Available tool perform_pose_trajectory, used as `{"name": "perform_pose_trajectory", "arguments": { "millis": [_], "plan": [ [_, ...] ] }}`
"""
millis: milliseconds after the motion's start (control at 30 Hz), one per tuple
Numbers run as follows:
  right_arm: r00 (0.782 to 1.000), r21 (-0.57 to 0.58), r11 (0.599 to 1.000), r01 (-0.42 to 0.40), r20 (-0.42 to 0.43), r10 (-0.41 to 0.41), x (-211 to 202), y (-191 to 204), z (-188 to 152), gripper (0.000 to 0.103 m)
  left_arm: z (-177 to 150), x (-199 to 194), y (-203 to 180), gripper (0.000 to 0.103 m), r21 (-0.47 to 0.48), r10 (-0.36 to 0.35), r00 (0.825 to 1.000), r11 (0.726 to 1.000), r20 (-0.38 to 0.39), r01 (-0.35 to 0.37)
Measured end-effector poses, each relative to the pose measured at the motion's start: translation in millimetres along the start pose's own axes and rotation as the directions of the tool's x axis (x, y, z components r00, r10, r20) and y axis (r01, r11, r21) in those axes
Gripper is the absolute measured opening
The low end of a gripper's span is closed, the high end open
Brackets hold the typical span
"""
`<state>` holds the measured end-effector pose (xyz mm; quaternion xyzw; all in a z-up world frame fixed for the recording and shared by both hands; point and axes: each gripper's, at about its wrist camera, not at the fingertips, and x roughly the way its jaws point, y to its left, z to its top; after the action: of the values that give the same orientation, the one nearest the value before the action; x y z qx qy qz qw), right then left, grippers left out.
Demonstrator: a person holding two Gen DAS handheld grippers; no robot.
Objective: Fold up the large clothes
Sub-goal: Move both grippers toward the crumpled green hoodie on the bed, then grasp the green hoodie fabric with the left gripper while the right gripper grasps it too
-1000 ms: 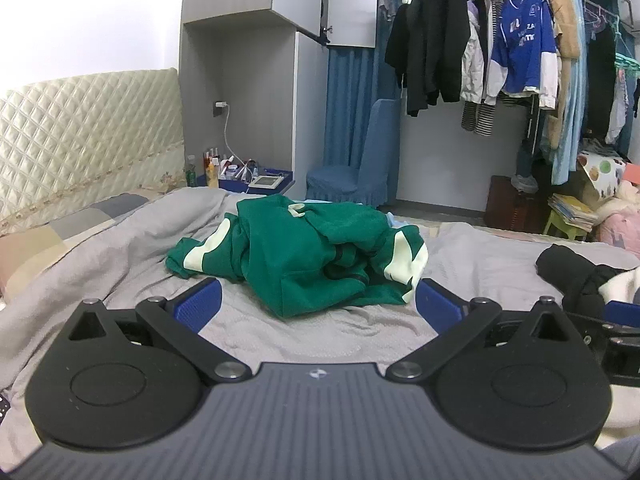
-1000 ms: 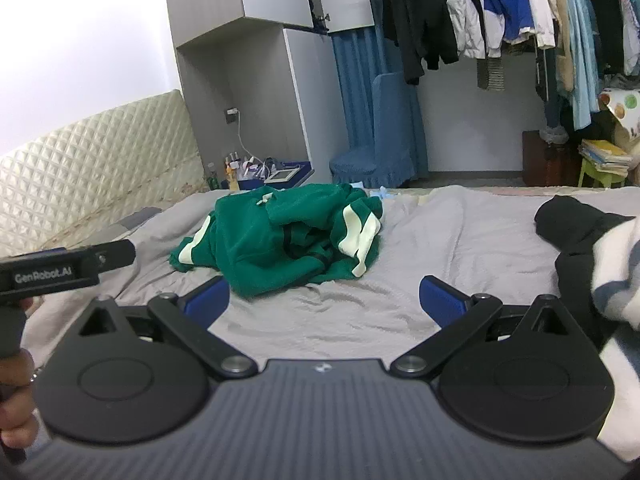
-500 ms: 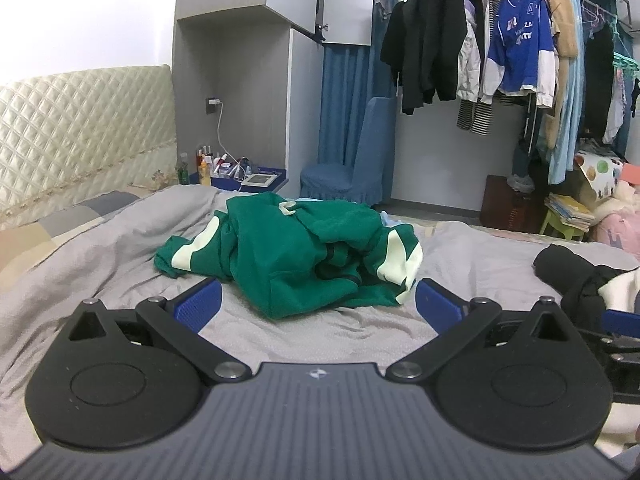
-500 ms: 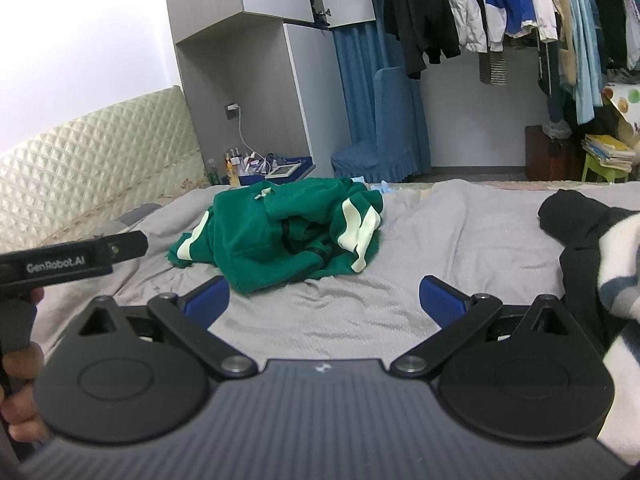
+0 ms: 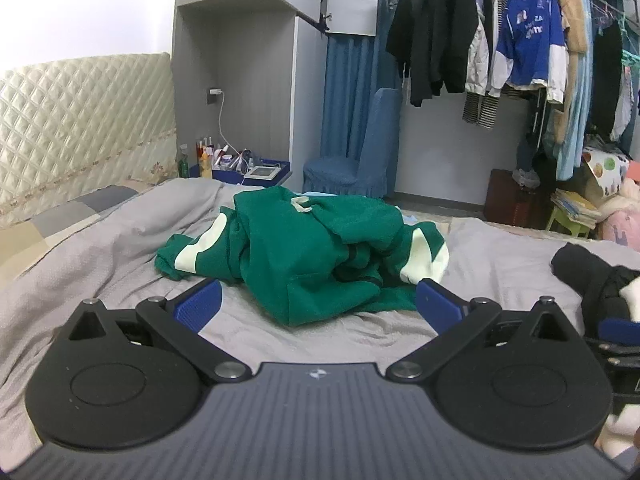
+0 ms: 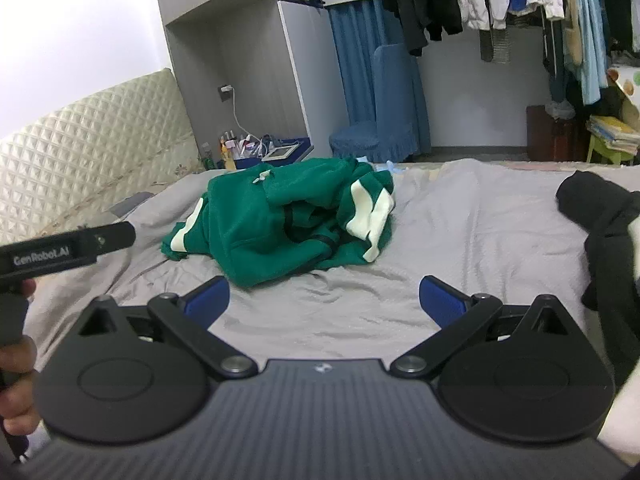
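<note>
A crumpled green garment (image 5: 304, 256) with cream stripes lies in a heap on the grey bed sheet (image 5: 100, 264); the right wrist view shows the green garment (image 6: 276, 224) left of centre. My left gripper (image 5: 318, 306) is open just short of the heap's near edge, nothing between its blue pads. My right gripper (image 6: 324, 300) is open over bare sheet, a little nearer than the heap and to its right. The body of the left gripper (image 6: 60, 254) shows at the left edge of the right wrist view, held by a hand (image 6: 16, 360).
A black and white pile of clothes (image 6: 604, 224) lies at the right of the bed. A quilted headboard (image 5: 80, 128) is at the left, a bedside table with bottles (image 5: 236, 164) and a blue chair (image 5: 360, 160) behind. Clothes hang on a rail (image 5: 520, 40) at the back right.
Both grippers have moved slightly closer to the green garment, with the views shifting a little. Both stay open and the garment has not moved.
</note>
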<state>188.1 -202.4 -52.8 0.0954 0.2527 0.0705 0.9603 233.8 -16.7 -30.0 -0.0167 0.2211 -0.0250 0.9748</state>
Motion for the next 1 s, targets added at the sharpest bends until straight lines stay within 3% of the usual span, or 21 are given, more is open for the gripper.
{"name": "perform_pose_trajectory", "arguments": {
  "millis": [167, 667, 1000],
  "plan": [
    [1.000, 0.001, 1.000, 0.000, 0.016, 0.000, -1.1, 4.0, 2.3, 0.103, 8.1, -2.0, 5.8, 0.103, -0.009, -0.013, 1.000, 1.000, 0.027, 0.013],
    [0.999, 0.001, 0.999, -0.036, 0.028, 0.036, -17.2, -13.2, -0.6, 0.103, -18.9, -13.4, -14.3, 0.103, -0.004, -0.006, 1.000, 1.000, 0.011, 0.006],
    [0.997, 0.035, 0.997, -0.071, 0.035, 0.070, 12.2, -20.9, 5.0, 0.103, -10.4, 27.2, -7.3, 0.103, -0.027, -0.051, 0.999, 0.998, 0.002, 0.051]
  ]
}}
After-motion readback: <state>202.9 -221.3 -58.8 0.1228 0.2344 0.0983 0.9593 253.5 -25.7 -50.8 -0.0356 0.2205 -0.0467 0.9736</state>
